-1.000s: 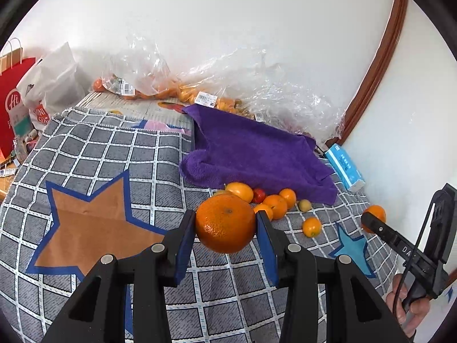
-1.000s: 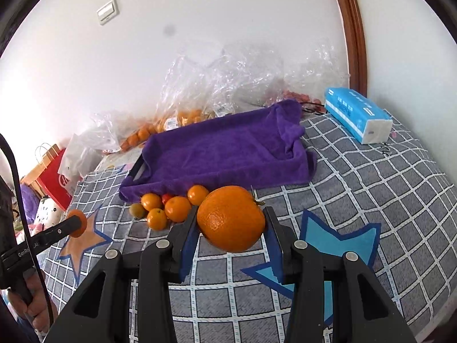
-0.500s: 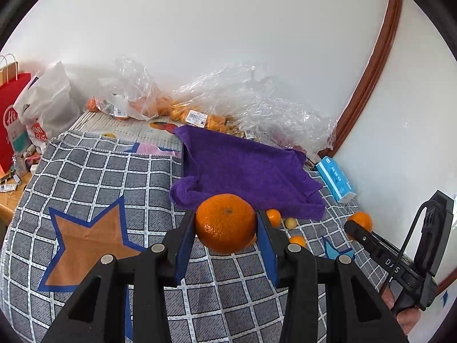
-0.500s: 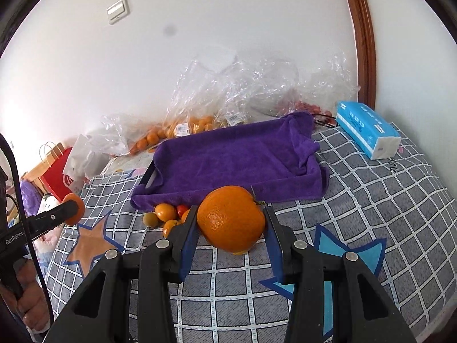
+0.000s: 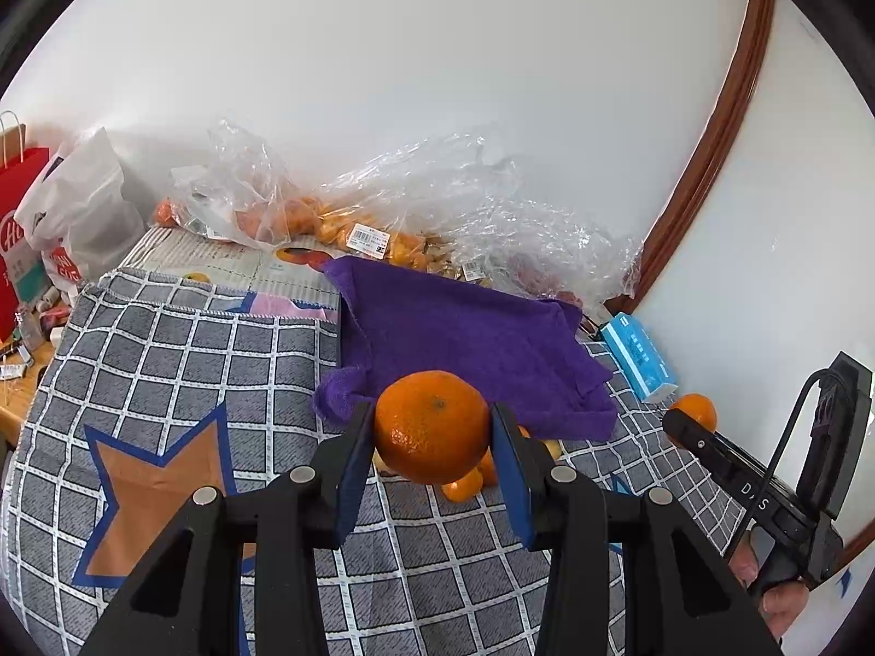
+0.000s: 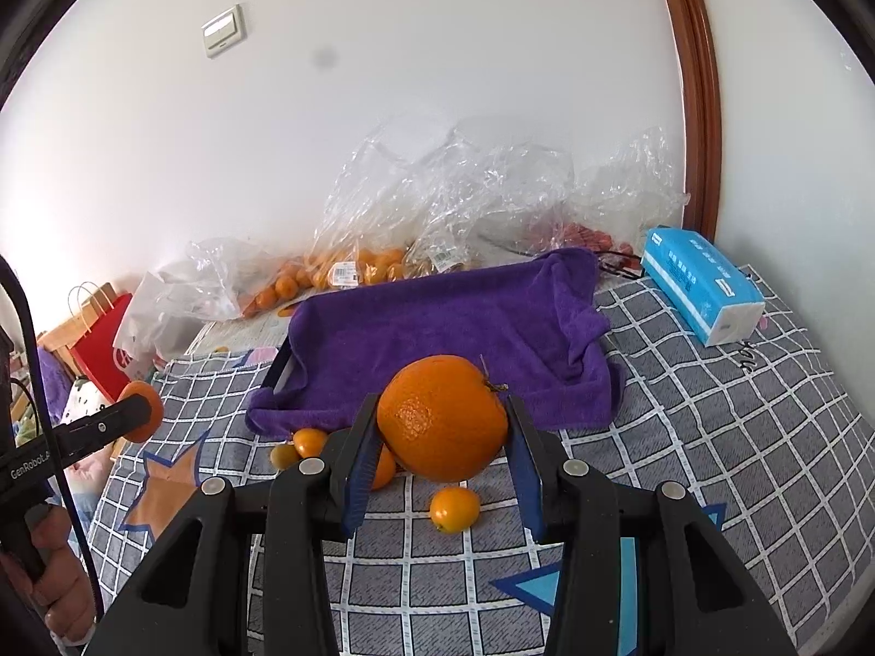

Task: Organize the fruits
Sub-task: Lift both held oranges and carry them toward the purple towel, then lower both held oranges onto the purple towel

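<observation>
In the left wrist view my left gripper (image 5: 432, 440) is shut on a large orange (image 5: 432, 426), held above the checked cloth. My right gripper (image 6: 443, 432) is shut on another large orange with a stem (image 6: 443, 418). A purple towel draped over a tray (image 6: 437, 339) lies just beyond both, its top bare. Several small orange and yellow fruits (image 6: 454, 508) sit on the cloth in front of the towel, partly hidden behind the held oranges. Each view shows the other gripper from the side: the right one (image 5: 686, 421) and the left one (image 6: 136, 410).
Clear plastic bags of small oranges (image 6: 355, 268) pile against the white wall behind the towel. A blue tissue pack (image 6: 703, 284) lies at the right. A red paper bag (image 5: 16, 229) and a white bag stand at the far left. A hand (image 6: 49, 590) holds the left gripper's handle.
Both grippers have risen with their oranges still gripped. The towel and small fruits now sit lower and farther off in both views.
</observation>
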Tool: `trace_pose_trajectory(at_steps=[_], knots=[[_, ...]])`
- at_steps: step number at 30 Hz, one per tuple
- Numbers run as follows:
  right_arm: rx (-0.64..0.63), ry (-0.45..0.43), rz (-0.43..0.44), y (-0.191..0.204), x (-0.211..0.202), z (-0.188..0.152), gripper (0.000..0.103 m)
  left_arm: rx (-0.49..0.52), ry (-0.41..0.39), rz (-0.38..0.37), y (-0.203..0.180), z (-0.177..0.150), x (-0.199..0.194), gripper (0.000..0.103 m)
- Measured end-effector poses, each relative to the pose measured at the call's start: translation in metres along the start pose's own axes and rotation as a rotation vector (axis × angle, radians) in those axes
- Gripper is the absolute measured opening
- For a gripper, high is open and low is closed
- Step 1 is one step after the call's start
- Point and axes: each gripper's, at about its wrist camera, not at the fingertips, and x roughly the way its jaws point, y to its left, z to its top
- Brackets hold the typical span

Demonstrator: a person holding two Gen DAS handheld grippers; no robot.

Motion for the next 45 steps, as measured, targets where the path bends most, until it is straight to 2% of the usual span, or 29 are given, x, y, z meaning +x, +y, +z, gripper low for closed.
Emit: trace_pose_trajectory(at_steps=[18,45], knots=[[0.000,-0.022,-0.003,-0.005,0.021,0.038,0.043,0.008,-0.015,-0.015,-0.010,0.042,0.022,0.040],[0.014,0.011,-0.029,-0.032,0.107,0.076,0.043,0.026,0.050,-0.004,-0.001,0.094,0.114,0.040]])
